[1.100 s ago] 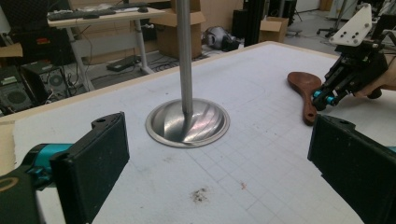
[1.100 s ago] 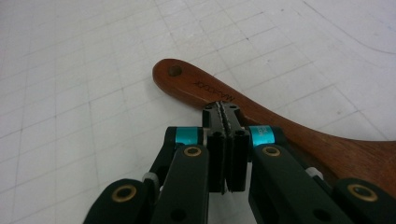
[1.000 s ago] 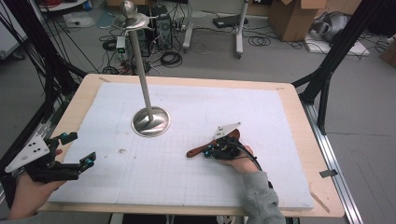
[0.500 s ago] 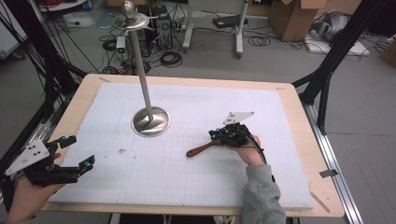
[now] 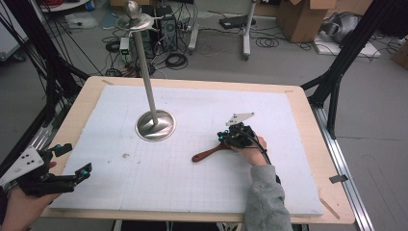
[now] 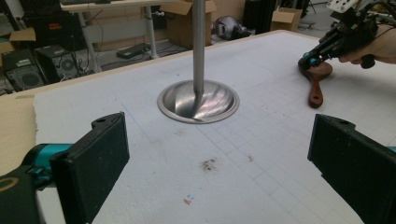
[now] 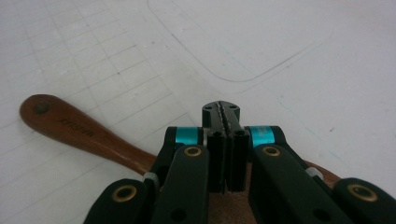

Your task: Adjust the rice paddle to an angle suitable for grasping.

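Wooden spatula (image 5: 208, 153) under closed, empty right tongs (image 5: 224, 138), left tongs (image 5: 72, 161) wide open, empty

stand: metal pole on round base (image 5: 154, 126), seen left of centre on white board (image 5: 202, 178) | boxes: cardboard (image 5: 304, 17), seen upper right on floor | cables (image 5: 173, 60): seen upper centre, on floor beyond table (image 5: 308, 120)

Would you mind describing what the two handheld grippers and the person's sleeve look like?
Both the left gripper and the right gripper are black, with teal accents near the jaws and a grey three-cornered plate on top. The right gripper view shows brass-coloured pivot rivets on its black linkage. A black cable trails from the right gripper over a grey sleeve.
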Available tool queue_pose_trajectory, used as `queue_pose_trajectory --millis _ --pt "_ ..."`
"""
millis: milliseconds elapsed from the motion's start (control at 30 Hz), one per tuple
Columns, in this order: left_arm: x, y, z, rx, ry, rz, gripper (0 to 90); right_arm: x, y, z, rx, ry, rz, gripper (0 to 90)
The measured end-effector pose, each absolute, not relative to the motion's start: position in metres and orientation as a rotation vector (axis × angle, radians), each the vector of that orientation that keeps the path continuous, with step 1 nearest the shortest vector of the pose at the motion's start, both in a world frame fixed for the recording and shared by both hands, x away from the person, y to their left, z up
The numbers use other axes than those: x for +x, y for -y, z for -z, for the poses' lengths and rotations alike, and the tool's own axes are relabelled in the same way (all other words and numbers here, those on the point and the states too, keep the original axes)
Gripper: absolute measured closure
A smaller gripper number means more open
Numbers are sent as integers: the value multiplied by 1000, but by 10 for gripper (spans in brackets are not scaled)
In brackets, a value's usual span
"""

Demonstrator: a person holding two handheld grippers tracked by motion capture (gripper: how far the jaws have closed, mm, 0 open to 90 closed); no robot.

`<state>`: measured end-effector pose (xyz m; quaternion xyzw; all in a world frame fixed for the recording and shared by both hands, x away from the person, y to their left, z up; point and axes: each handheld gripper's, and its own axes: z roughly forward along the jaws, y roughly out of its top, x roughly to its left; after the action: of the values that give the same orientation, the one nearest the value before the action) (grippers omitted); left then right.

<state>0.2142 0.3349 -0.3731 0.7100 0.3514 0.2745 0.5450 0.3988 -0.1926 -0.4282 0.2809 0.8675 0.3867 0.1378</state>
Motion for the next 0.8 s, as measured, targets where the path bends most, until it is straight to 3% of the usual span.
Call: queue_pose_trajectory --millis 800 --pt "199 -351 373 1673 -875 -679 59 413 186 440 920 -2484 -1037 896"
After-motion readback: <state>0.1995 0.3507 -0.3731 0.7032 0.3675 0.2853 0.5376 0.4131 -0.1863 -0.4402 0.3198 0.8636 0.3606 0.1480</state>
